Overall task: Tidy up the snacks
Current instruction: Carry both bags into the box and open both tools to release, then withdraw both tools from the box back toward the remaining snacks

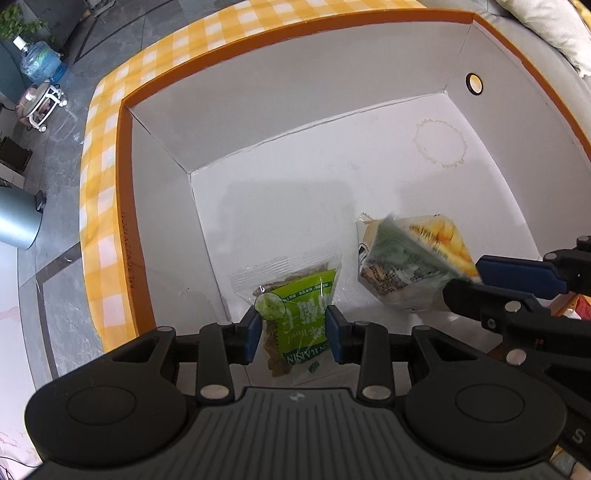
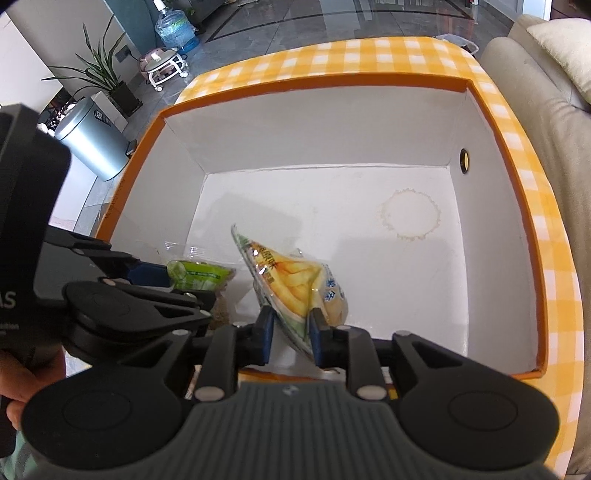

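Observation:
A big box with an orange rim (image 1: 258,35) and white inside stands below both grippers; it also shows in the right wrist view (image 2: 314,79). My left gripper (image 1: 293,334) is shut on a green raisin packet (image 1: 299,306), held over the box's near left corner. The packet also shows in the right wrist view (image 2: 199,275). My right gripper (image 2: 291,332) is shut on a yellow fries snack bag (image 2: 295,280), held over the box's near side. In the left wrist view the fries bag (image 1: 410,258) looks blurred, with the right gripper (image 1: 469,275) on it.
The box floor (image 2: 332,229) is bare white with a ring stain (image 2: 412,214). A yellow checked cloth (image 2: 369,51) lies under the box. A sofa (image 2: 535,66) is at the right. A silver bin (image 2: 92,140), a plant and a water jug stand on the floor at the left.

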Available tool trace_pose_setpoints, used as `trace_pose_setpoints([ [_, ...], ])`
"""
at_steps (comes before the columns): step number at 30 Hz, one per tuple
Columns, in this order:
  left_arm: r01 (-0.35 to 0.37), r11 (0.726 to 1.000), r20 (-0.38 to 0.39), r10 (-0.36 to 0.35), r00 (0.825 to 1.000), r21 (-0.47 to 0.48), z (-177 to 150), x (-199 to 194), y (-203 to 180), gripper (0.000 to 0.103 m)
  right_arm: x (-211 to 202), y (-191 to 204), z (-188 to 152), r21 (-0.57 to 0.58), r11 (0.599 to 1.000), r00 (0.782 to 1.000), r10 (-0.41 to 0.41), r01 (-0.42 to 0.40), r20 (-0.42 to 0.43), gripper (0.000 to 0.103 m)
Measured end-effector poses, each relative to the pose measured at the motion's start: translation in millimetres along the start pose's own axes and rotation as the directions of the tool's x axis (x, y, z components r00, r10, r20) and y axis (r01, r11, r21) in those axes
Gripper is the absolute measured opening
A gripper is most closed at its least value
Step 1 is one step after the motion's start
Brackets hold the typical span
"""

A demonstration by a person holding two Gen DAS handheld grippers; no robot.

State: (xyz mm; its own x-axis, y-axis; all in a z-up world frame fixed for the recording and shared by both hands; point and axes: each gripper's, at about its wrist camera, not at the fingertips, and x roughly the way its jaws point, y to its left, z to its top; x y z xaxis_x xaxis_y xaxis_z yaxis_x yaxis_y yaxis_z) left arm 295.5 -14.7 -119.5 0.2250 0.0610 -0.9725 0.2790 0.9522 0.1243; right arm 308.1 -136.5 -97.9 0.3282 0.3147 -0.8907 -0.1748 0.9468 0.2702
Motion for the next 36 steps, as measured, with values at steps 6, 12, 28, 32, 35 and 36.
trace_pose_setpoints([
  [6,-0.022,1.000,0.063,0.022,0.998,-0.006,-5,-18,3,0.058,-11,4,-8,-0.013,0.999,0.999,-0.036,0.037,0.040,0.034],
  [12,-0.036,0.998,0.173,0.045,0.984,-0.056,-20,-54,12,0.063,-35,9,-15,-0.001,0.997,0.989,-0.071,0.072,0.128,0.053],
  [28,-0.048,0.976,0.429,0.137,0.893,-0.213,-97,-146,17,0.069,-130,31,-63,-0.001,0.995,0.920,-0.096,0.103,0.380,0.069],
  [32,-0.026,0.976,0.450,0.123,0.884,-0.216,-119,-153,10,0.069,-142,29,-87,0.004,0.995,0.920,-0.098,0.104,0.380,0.069],
  [35,0.005,0.978,0.457,0.093,0.885,-0.209,-133,-154,3,0.069,-145,24,-110,0.021,0.993,0.922,-0.117,0.118,0.370,0.069],
  [36,0.019,0.978,0.455,0.080,0.887,-0.209,-138,-153,-1,0.069,-146,21,-118,0.032,0.993,0.924,-0.120,0.116,0.362,0.069],
])
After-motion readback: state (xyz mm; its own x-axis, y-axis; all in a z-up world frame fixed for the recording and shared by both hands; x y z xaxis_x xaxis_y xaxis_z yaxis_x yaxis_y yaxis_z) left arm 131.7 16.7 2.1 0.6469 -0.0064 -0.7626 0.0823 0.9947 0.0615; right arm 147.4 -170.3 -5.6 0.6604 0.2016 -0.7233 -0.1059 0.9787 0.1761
